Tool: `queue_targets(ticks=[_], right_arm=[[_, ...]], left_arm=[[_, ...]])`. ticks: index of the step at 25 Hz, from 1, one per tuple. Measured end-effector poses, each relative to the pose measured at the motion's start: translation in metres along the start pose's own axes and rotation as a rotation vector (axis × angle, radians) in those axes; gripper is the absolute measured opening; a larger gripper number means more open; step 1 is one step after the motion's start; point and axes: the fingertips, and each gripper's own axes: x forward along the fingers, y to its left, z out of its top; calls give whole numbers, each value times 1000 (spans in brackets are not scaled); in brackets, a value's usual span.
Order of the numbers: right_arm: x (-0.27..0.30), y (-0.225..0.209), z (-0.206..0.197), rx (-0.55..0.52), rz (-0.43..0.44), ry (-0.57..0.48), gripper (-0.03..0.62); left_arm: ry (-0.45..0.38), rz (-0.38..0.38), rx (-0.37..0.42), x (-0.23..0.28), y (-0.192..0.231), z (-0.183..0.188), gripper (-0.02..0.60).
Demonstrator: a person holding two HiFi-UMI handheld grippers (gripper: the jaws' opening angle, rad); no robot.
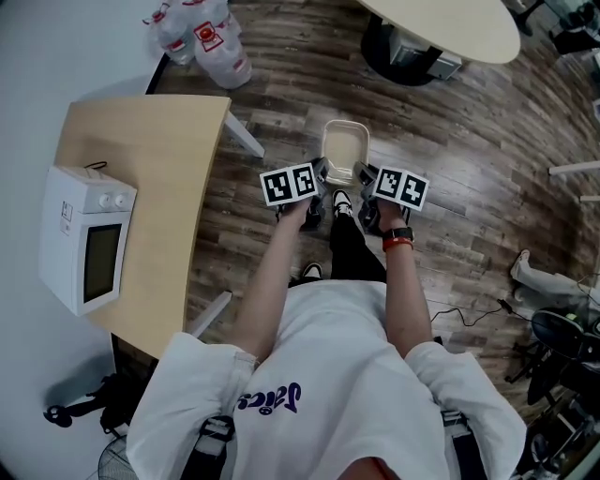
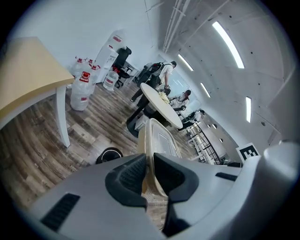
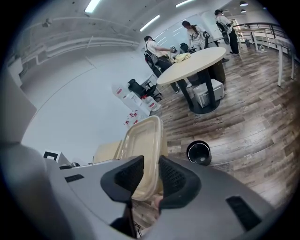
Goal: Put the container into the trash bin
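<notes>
Two grips hold the clear plastic container [image 1: 345, 150] above the wood floor [image 1: 281, 84] at the head view's centre: the left hand-held gripper [image 2: 149, 171] and right hand-held gripper [image 3: 151, 176] each clamp a side rim. Keep it level, centre it over the black trash bin [image 3: 199, 152], then release both sides together.

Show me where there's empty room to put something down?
The wooden table is bare from the microwave to its far end. The floor is open between the held container and the round table. It's crowded by the water bottles, and a cable trails across the floor at lower right.
</notes>
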Motion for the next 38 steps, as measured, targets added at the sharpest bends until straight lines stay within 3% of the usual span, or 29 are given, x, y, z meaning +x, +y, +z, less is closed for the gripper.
queue_targets(ticks=[14, 38], right_arm=[[77, -52, 37, 81, -16, 79, 123], [213, -172, 35, 216, -73, 196, 123]], left_arm=[[79, 75, -25, 90, 37, 29, 61], [222, 147, -76, 244, 132, 8, 61]])
